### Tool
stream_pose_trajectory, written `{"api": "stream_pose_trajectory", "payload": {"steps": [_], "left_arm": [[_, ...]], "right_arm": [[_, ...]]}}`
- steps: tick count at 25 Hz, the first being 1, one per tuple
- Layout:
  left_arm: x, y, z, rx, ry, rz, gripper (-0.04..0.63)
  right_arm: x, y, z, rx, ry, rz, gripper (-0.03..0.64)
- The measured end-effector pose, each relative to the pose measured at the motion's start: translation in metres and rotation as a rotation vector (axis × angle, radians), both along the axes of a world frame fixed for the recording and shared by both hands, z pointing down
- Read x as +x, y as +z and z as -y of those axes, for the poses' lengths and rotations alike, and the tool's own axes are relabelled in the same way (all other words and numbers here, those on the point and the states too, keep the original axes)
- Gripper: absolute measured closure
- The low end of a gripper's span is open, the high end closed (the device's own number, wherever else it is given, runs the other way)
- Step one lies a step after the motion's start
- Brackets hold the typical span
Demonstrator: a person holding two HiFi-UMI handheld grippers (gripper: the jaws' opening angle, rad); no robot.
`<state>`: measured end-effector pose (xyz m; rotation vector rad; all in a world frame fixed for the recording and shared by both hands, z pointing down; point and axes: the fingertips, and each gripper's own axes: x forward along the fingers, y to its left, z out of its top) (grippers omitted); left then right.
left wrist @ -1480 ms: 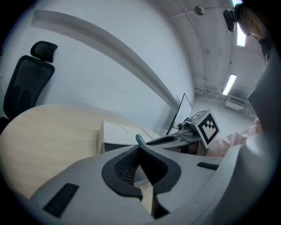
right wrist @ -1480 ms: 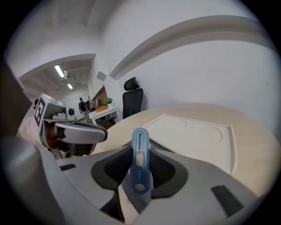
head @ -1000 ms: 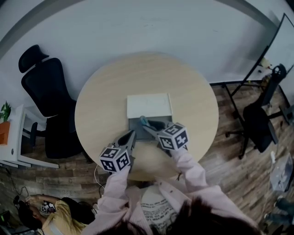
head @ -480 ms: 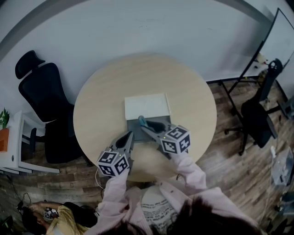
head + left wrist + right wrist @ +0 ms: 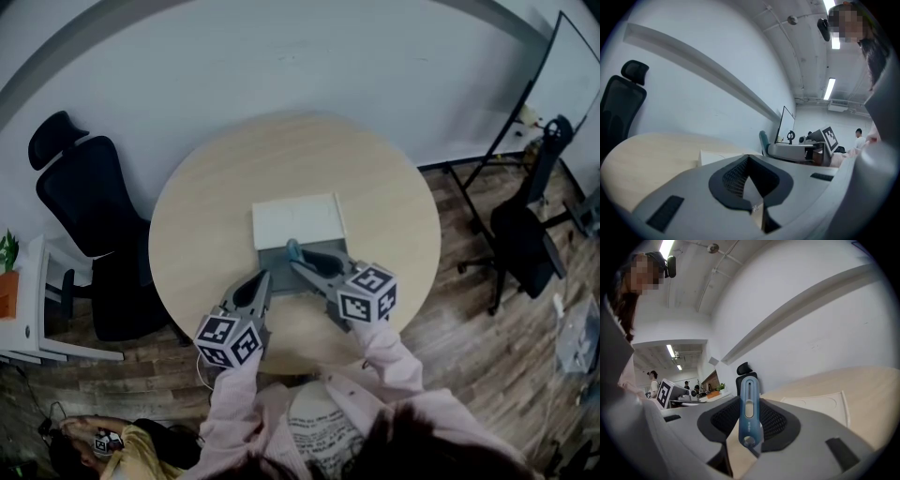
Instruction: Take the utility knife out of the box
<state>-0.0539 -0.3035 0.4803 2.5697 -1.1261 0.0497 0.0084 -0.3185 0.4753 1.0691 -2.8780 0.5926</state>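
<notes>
The utility knife (image 5: 749, 408) is clamped between the jaws of the right gripper (image 5: 750, 427) and is held over the near part of the open box (image 5: 298, 220). Removal is judged nearly done: only carrying it clear and setting it down is left. The left gripper (image 5: 753, 199), near-left of the box, is closed on nothing.
</notes>
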Motion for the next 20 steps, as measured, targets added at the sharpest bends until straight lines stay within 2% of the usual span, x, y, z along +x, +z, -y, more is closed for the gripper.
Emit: {"api": "stream_pose_trajectory", "payload": {"steps": [20], "left_arm": [[0.011, -0.017, -0.007, 0.064, 0.046, 0.030, 0.589]], "right_arm": [[0.008, -0.020, -0.009, 0.050, 0.023, 0.074, 0.476]]}}
